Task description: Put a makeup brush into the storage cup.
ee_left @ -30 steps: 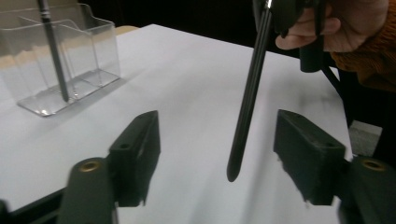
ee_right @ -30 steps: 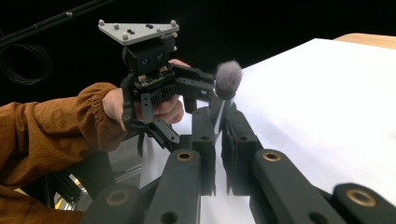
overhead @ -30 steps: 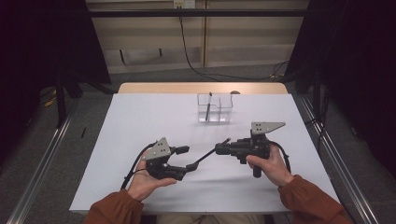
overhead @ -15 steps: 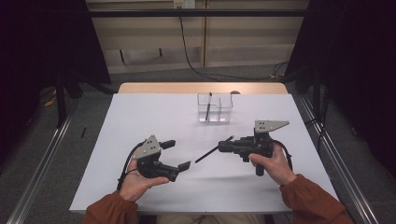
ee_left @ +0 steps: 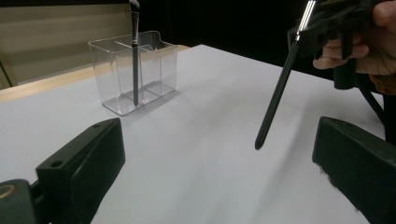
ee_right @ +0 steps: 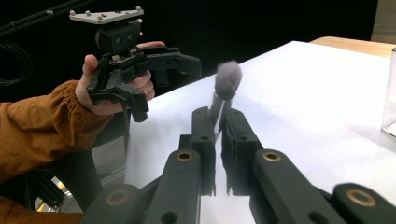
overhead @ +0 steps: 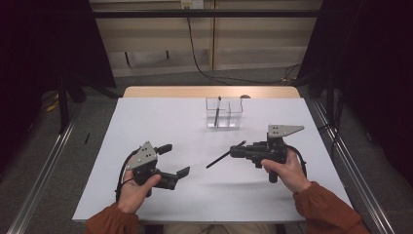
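One brush (overhead: 216, 111) already stands in the clear holder (overhead: 224, 113); right gripper (overhead: 237, 151) clamps a second brush (overhead: 225, 155), left gripper (overhead: 175, 160) just opened empty, drop-off remains.

Right claw (overhead: 237, 150) clamping a dark brush (overhead: 225, 155), left claw (overhead: 175, 160) spread, clear organizer (overhead: 224, 112) behind
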A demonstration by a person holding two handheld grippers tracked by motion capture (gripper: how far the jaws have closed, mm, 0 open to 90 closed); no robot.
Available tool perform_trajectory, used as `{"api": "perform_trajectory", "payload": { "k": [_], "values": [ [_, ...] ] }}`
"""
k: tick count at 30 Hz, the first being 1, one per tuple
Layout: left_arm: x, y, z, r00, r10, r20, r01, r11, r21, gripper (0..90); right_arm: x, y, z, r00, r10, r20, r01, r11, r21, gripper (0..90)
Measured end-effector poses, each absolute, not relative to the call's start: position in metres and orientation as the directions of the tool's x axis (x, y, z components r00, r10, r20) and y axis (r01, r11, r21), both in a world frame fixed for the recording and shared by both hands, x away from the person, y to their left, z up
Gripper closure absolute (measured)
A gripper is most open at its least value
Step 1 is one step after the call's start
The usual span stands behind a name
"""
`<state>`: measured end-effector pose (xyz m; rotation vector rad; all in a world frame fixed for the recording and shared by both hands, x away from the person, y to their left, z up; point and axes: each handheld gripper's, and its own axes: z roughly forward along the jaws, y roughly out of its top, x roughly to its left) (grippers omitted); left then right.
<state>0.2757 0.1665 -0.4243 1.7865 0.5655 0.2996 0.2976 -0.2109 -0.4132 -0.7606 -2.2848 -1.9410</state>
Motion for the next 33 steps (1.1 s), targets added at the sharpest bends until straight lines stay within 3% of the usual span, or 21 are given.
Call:
{"api": "perform_trajectory", "payload": {
  "k": [7, 22, 33],
  "values": [
    [0.272, 0.185, -0.427, 0.821, 0.563, -0.094, 0.252, -0.210, 0.945, 2.5, 0.299, -0.214, -0.413, -0.872, 0.352, 0.340, 0.396, 0.097, 0.913, 84.2],
    [0.260, 0.211, -0.429, 0.795, 0.605, -0.045, 0.222, -0.222, 0.949, 2.5, 0.310, -0.221, -0.411, -0.856, 0.399, 0.329, 0.399, 0.105, 0.911, 84.2],
    [0.261, 0.235, -0.439, 0.727, 0.681, -0.087, 0.253, -0.148, 0.956, 2.4, 0.316, -0.236, -0.405, -0.834, 0.447, 0.323, 0.407, 0.104, 0.908, 84.2]
  ]
}}
